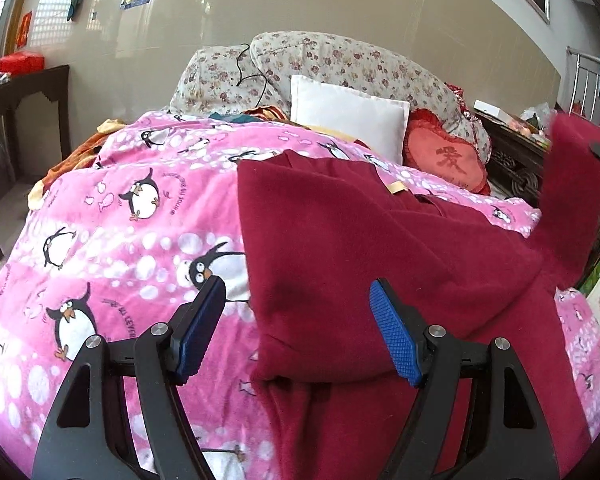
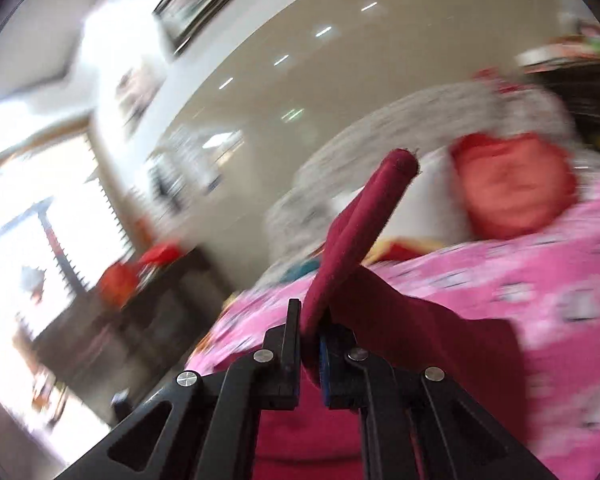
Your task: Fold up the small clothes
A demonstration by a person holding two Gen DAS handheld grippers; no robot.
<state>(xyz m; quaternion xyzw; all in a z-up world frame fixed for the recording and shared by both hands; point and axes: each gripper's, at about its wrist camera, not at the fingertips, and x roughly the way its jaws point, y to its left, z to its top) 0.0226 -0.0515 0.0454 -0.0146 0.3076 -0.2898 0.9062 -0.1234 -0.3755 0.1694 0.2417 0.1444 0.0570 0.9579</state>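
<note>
— Blue pads of the left gripper (image 1: 296, 322) are being held apart, empty, low in the left wrist view, above the maroon garment (image 1: 380, 248) being spread on the pink penguin blanket (image 1: 100, 220). Why?

— Probably the near hem is being lined up. At right, a sleeve (image 1: 572, 184) is being lifted; bare blanket is being left open at left.

— And the right wrist view?

— Blurred; the right gripper (image 2: 310, 354) is being kept clenched on the sleeve (image 2: 364, 224) at centre, likely for folding inward.

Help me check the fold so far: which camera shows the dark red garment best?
The left wrist view: the dark red garment lies sharp across the pink penguin blanket, one part lifted at right. The right wrist view is blurred, showing only a strip pinched in the right gripper.
</note>
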